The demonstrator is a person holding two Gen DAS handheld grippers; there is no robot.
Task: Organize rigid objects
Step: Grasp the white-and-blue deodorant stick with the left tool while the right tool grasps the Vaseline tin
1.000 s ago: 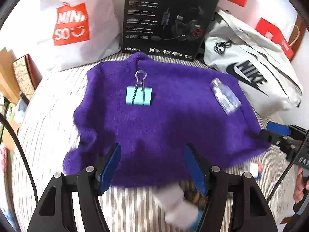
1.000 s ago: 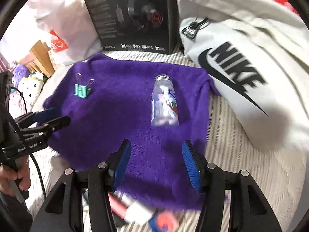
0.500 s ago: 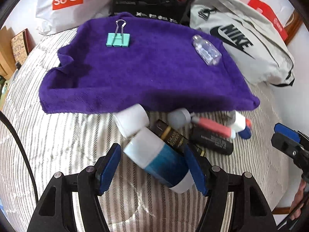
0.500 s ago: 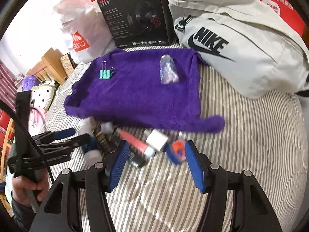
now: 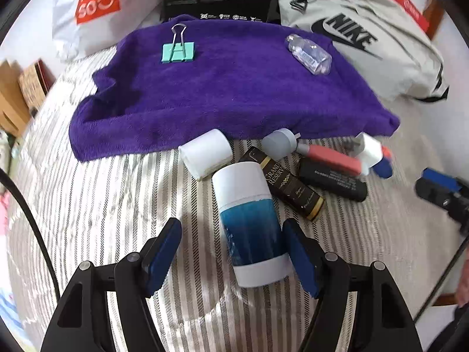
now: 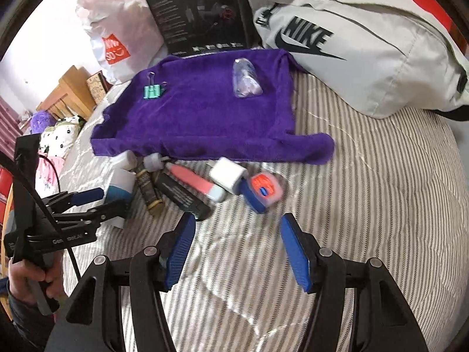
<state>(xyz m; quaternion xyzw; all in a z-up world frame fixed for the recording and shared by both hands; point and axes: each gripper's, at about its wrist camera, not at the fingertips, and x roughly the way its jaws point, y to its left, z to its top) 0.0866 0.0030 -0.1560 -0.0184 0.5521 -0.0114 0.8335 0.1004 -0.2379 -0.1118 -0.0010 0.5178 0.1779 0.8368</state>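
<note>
**Both hand-held grippers parted over the bed clutter**

The left hand-held gripper [image 5: 231, 252] has just been opening; the blue-and-white bottle [image 5: 249, 223] is straddled, not squeezed. The right hand-held gripper [image 6: 237, 249] is spread, nothing gripped. The binder clip [image 5: 178, 52] is parked on the purple towel [image 5: 228, 88] toward the bed's [image 6: 366, 205] far edge.

A bed [image 6: 366, 193] with a grey-and-white striped cover fills most of both views, evenly lit by bright daylight. Behind it, in the upper left of the frame, the wall [image 6: 38, 38] is plain white. At the left edge of the right wrist view stands light wooden furniture [image 6: 69, 91], with soft toys [image 6: 55, 132] in front of it.
</note>
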